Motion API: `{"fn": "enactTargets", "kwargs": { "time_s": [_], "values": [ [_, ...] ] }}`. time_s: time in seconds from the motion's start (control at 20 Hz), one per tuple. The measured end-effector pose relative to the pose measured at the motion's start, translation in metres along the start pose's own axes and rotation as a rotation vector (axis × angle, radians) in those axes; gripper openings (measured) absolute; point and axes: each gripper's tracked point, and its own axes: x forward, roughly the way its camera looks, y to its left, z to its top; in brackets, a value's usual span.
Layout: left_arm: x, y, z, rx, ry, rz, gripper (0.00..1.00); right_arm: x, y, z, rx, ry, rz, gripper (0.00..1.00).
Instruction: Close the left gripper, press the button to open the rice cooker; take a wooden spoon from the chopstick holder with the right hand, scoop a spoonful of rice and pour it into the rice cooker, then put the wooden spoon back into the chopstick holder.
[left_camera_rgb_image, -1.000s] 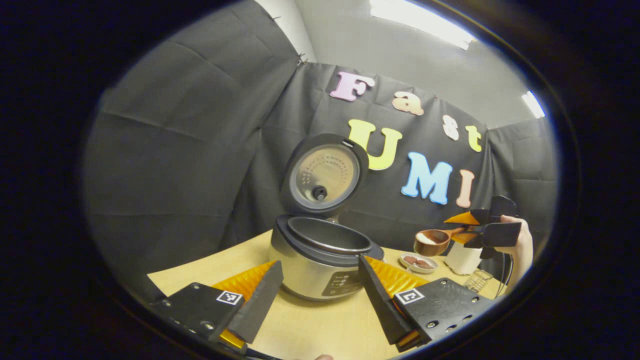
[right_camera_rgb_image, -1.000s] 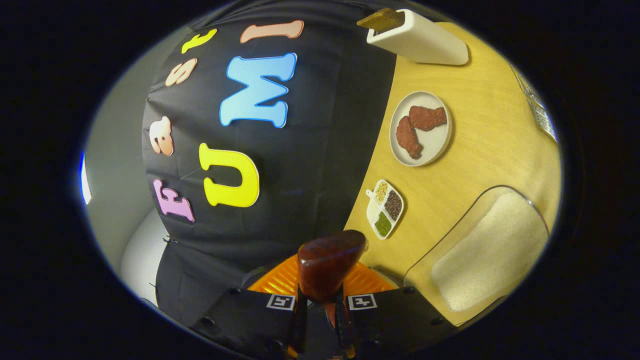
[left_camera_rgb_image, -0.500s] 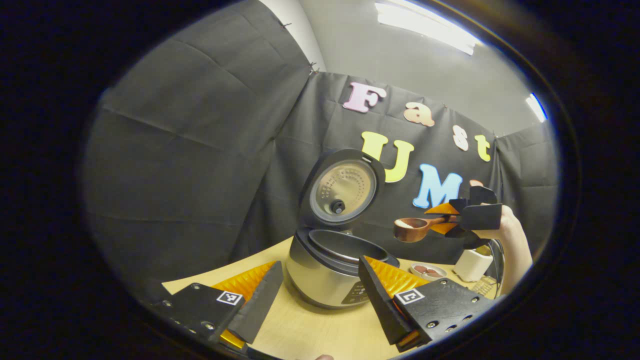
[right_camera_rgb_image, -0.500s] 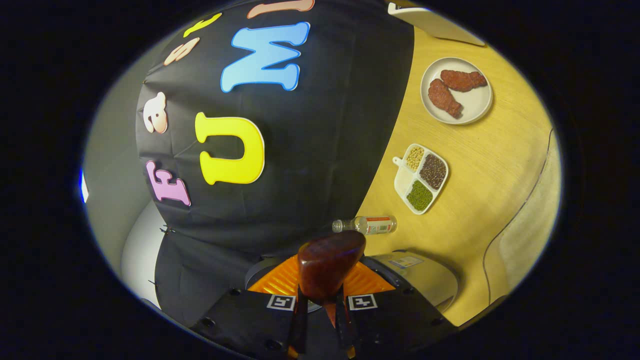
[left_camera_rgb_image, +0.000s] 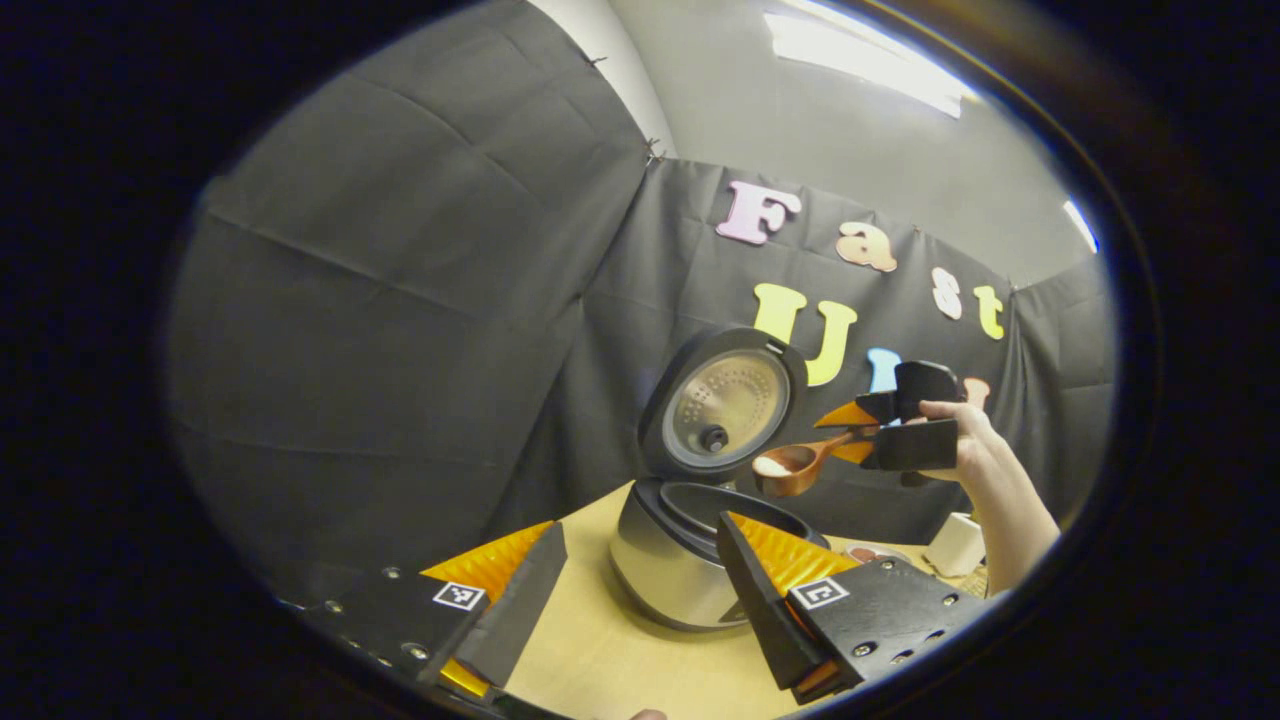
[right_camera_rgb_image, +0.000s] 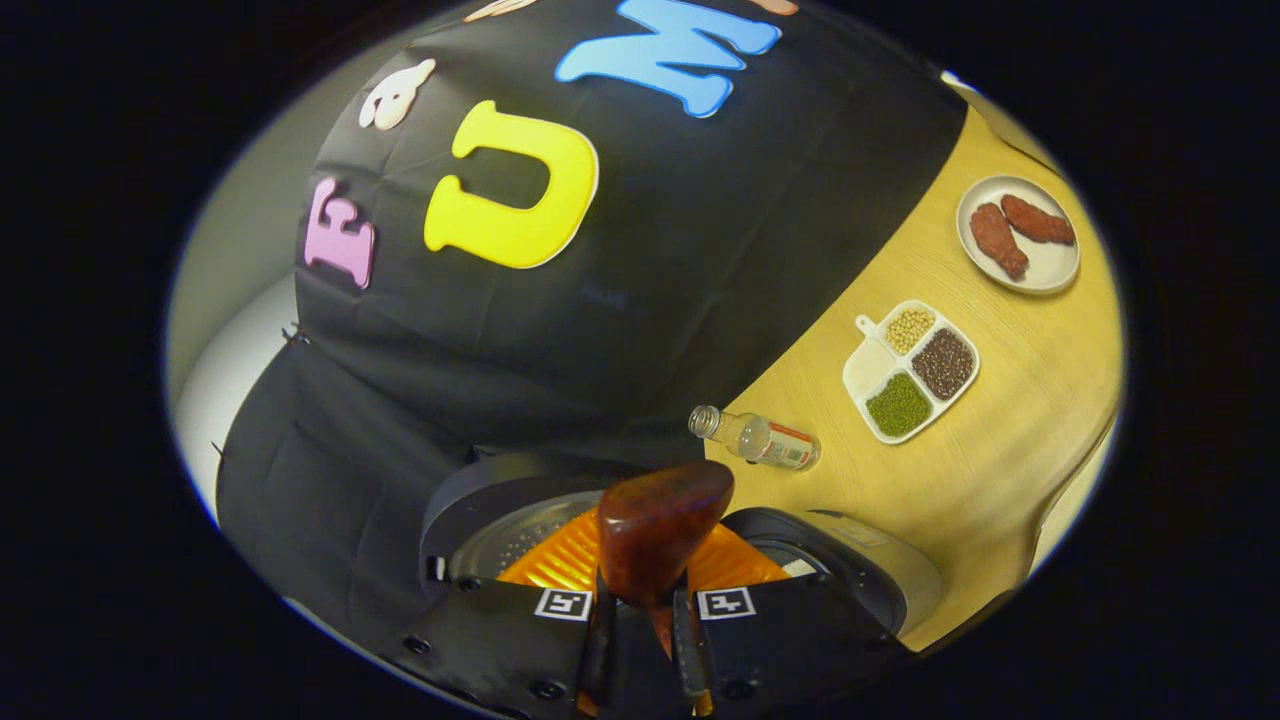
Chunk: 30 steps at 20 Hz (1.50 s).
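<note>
- Carrying the wooden spoon (left_camera_rgb_image: 795, 467), the clamped right claw (left_camera_rgb_image: 850, 440) has moved to the rice cooker (left_camera_rgb_image: 690, 555) rim's 1 o'clock.
- Left claw (left_camera_rgb_image: 640, 590) stays spread wide.

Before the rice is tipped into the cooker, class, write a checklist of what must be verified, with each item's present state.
1. Rice cooker lid open: ok, it stands upright.
2. Wooden spoon gripped: ok, the right tool is shut on its handle.
3. Rice in the spoon: ok, white grains show in the bowl.
4. Spoon bowl over the pot opening: ok in the left gripper view, though the exact line-up cannot be told.
5. Left tool clear of the pot: ok, open and held back.
6. Inner pot contents: cannot tell.
</note>
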Motion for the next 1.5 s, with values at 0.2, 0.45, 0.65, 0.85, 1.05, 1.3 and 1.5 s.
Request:
{"fn": "enactTargets", "kwargs": {
  "time_s": [0.2, 0.45, 0.65, 0.85, 1.05, 1.3, 1.5],
  "values": [
    [-0.002, 0.005, 0.005, 0.029, -0.010, 0.017, 0.94, -0.001, 0.007, -0.001, -0.277, -0.066, -0.036, 0.24],
    [-0.004, 0.009, 0.019, 0.063, -0.030, 0.045, 0.94, 0.000, 0.014, -0.012, -0.399, -0.072, -0.041, 0.21],
    [0.002, 0.010, 0.035, 0.169, -0.033, 0.077, 0.94, 0.001, 0.018, -0.025, -0.586, -0.072, -0.060, 0.24],
    [-0.002, -0.002, 0.063, 0.169, -0.089, 0.052, 0.94, 0.000, 0.033, -0.034, -0.748, -0.104, -0.046, 0.24],
    [0.004, -0.006, 0.067, 0.210, -0.086, 0.047, 0.93, 0.000, 0.043, -0.047, -0.853, -0.089, -0.033, 0.24],
    [0.014, -0.004, 0.095, 0.254, -0.086, 0.051, 0.94, -0.002, 0.056, -0.052, -1.019, -0.122, -0.026, 0.24],
    [0.021, -0.007, 0.114, 0.270, -0.118, 0.036, 0.94, -0.001, 0.062, -0.058, -1.123, -0.130, -0.019, 0.24]
  ]
}}
